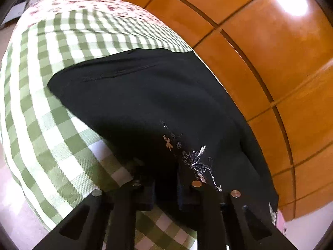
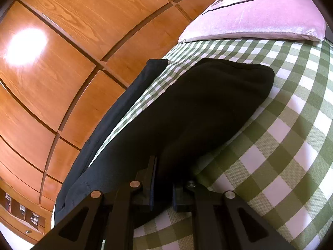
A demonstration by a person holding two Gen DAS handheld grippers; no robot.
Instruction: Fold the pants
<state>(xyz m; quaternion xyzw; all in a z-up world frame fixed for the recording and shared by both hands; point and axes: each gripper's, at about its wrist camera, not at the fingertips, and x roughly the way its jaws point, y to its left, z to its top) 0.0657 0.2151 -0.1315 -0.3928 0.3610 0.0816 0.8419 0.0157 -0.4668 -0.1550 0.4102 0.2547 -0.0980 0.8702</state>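
**A:** Item one, the black pants (image 1: 145, 104). Where do you have them?

**B:** Spread on the green-checked bedspread (image 1: 52, 114), close along the bed's edge by the wooden wardrobe doors (image 1: 260, 41). In the left wrist view the waist end lies far, and the part with silver embroidery (image 1: 195, 160) sits near, right at your claw. In the right wrist view one leg (image 2: 208, 104) runs away toward the pink pillow (image 2: 260, 20), and the other leg (image 2: 124, 104) lies left of it along the bed edge, a strip of checks showing between them.

**A:** Item two, your left gripper (image 1: 166, 189). State?

**B:** Pressed together on the near edge of the pants. The cloth bunches between the fingers, so you are pinching it, not merely resting there.

**A:** Item three, your right gripper (image 2: 164, 191). State?

**B:** Also pinching black cloth, at the near edge of the wider leg. The fabric rises slightly into the jaws.

**A:** Why both on the near edge?

**B:** Likely so you can lift that side evenly and carry it over onto the far leg. Two grips spaced apart keep the edge taut and the fold straight.

**A:** Risk?

**B:** The far leg sits at the bed's edge and could slide off if you drag.
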